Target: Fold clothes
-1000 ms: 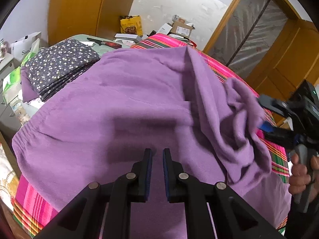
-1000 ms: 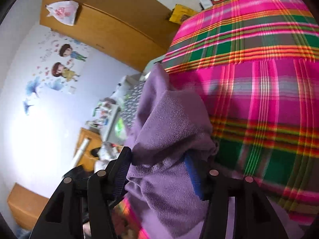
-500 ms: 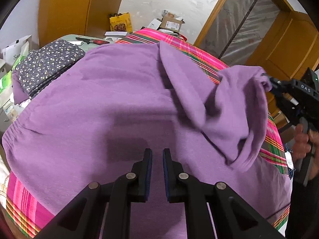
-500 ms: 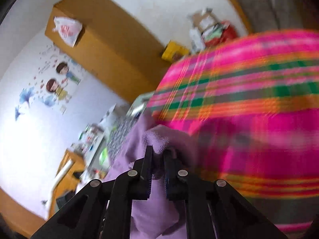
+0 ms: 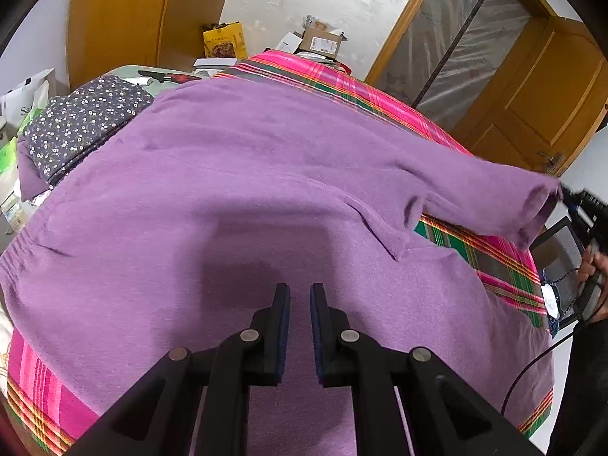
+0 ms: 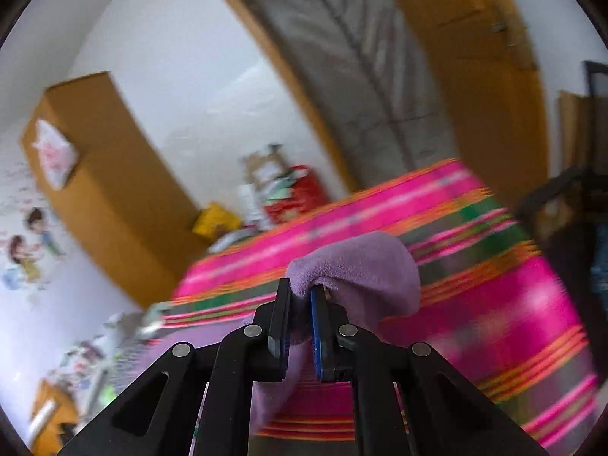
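Observation:
A purple sweater (image 5: 235,197) lies spread flat on a bed with a pink plaid cover (image 5: 501,266). My left gripper (image 5: 300,296) is shut and empty, hovering low over the sweater's near part. My right gripper (image 6: 301,296) is shut on the cuff of the sweater's sleeve (image 6: 364,273). In the left wrist view that sleeve (image 5: 494,197) is stretched out to the right, off the sweater body, with the right gripper (image 5: 570,199) at its end past the bed edge.
A folded dark floral garment (image 5: 79,125) lies at the bed's far left. Boxes and a yellow bag (image 5: 224,40) stand beyond the bed's head. A wooden wardrobe (image 5: 117,19) and a door (image 5: 539,87) line the walls. A chair (image 5: 558,266) stands right of the bed.
My right gripper closed on the sleeve cuff, lifted it off the sweater body and pulled it out straight to the right. The left gripper stayed shut over the sweater.

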### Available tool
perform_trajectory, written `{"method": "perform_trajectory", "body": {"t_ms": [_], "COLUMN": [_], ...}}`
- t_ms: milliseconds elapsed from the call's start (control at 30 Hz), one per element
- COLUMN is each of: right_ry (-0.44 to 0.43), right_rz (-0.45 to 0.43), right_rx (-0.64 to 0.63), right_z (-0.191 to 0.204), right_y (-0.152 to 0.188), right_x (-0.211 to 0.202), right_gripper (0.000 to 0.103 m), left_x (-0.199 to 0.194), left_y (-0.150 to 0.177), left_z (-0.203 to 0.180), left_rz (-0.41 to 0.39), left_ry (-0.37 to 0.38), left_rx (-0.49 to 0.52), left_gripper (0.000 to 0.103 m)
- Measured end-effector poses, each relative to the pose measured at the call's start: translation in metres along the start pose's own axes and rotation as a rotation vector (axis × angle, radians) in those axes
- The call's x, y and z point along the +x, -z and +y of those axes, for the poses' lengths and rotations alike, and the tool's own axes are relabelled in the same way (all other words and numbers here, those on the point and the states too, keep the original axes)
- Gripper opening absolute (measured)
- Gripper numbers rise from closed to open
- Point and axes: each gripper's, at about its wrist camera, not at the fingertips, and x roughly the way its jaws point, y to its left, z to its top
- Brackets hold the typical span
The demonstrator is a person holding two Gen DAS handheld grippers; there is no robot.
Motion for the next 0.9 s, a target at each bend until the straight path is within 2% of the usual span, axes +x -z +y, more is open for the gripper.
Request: {"method": "perform_trajectory", "body": {"t_ms": [133,233,367,500,633,733,833,867,900], "right_ry": [0.075,0.085,0.057,0.080,0.049,-0.003,0.003,0.007,0.013], "right_rz": [0.081,0.145,0.102,0.081,0.171,0.229,0.280,0.286,0.276], "right_rx": [0.014,0.023,0.032,0.143,0.232,0.240,0.230,0.218,0.197], "right_z": [-0.035,-0.047,-0.061,-0.088,-0.108,-0.107,-0.105,-0.102,-0.096], "right_y": [0.008,0.018,0.025,0.023,0.021,0.019,0.018,0.018,0.017], "right_x": [0.017,0.020,0.003,0.001,0.032,0.054,0.076,0.080,0.080], "right_gripper": [0.015,0.030,0.036,0.044,0.045,0.045,0.045,0.037,0.014], "left_x": [0.002,0.004,0.006,0.007,0.008,0.009,0.008,0.007,0.006], "left_y": [-0.001,-0.003,-0.003,-0.003,-0.002,-0.003,-0.003,-0.003,-0.003], "left_z": [0.000,0.000,0.000,-0.004,-0.008,-0.007,-0.006,-0.006,-0.005], "left_rz": [0.003,0.006,0.010,0.014,0.015,0.015,0.012,0.010,0.007], "left_ry": [0.002,0.003,0.002,0.006,0.016,0.016,0.012,0.011,0.010], "left_rx": [0.004,0.007,0.007,0.009,0.017,0.016,0.011,0.011,0.010], "left_gripper": [0.010,0.010,0.010,0.010,0.010,0.010,0.010,0.010,0.010]}}
